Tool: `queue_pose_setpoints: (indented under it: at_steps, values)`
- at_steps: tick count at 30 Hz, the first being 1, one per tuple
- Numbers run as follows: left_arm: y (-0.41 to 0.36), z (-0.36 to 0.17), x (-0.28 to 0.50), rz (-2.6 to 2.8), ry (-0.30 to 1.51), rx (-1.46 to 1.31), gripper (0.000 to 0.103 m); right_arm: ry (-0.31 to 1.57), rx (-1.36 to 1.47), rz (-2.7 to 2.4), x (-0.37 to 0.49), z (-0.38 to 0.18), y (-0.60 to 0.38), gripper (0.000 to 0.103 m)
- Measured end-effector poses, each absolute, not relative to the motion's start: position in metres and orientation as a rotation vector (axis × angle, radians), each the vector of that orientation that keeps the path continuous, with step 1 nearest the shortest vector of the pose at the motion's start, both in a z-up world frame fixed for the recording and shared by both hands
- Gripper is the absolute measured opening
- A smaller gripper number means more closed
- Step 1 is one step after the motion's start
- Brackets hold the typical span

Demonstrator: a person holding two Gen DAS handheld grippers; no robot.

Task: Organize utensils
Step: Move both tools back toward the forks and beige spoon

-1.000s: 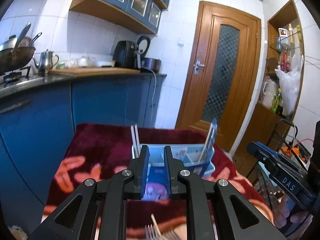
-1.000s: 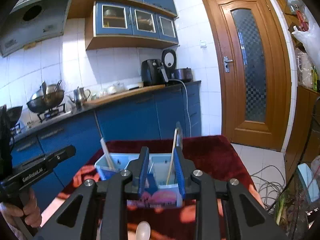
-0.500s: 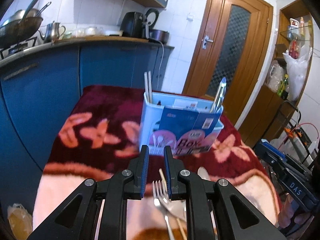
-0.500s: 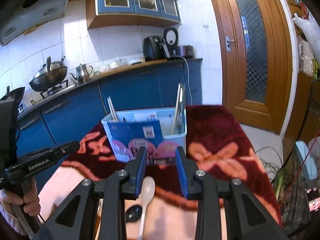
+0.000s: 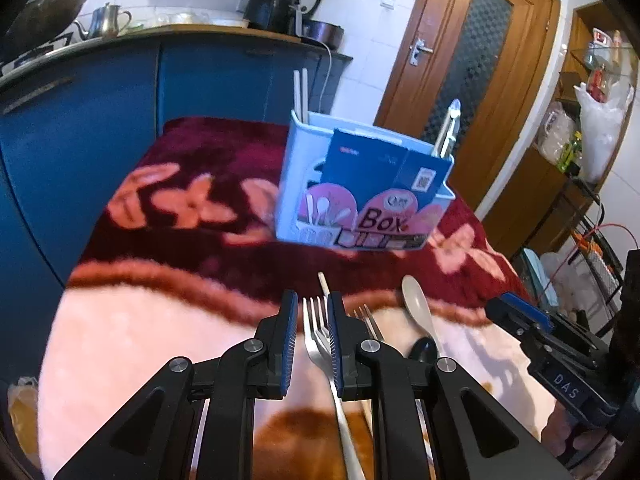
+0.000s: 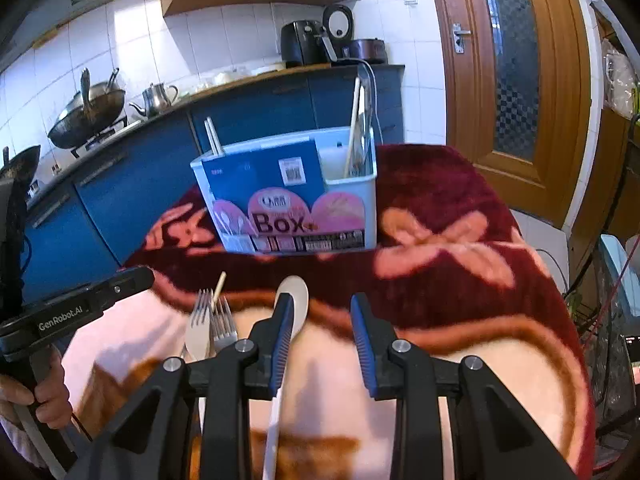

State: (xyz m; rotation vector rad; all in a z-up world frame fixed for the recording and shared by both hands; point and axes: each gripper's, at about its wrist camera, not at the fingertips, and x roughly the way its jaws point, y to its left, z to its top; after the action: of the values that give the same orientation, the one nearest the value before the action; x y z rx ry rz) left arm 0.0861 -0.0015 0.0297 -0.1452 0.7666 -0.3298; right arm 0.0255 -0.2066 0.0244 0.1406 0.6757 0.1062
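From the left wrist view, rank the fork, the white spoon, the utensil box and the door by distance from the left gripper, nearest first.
1. fork, between the fingers of the left gripper.
2. white spoon, just to its right on the blanket.
3. utensil box, ahead, mid-table.
4. door, far behind the box, to the right.

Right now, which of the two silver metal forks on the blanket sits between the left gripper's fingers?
The nearer, larger silver fork, framed by the open left gripper; the other fork lies right of its fingers, toward the white spoon.

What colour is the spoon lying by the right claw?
Off-white, a pale cream spoon; it shows best in the right wrist view.
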Motion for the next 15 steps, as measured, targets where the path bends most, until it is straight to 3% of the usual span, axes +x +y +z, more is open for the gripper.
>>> queue_pose_setpoints:
  at_steps: [15]
  values:
    - [-0.021,0.003,0.085,-0.393,0.887,-0.172,0.017,0.719,0.175,0.106,0.015,0.008,-0.214,0.035]
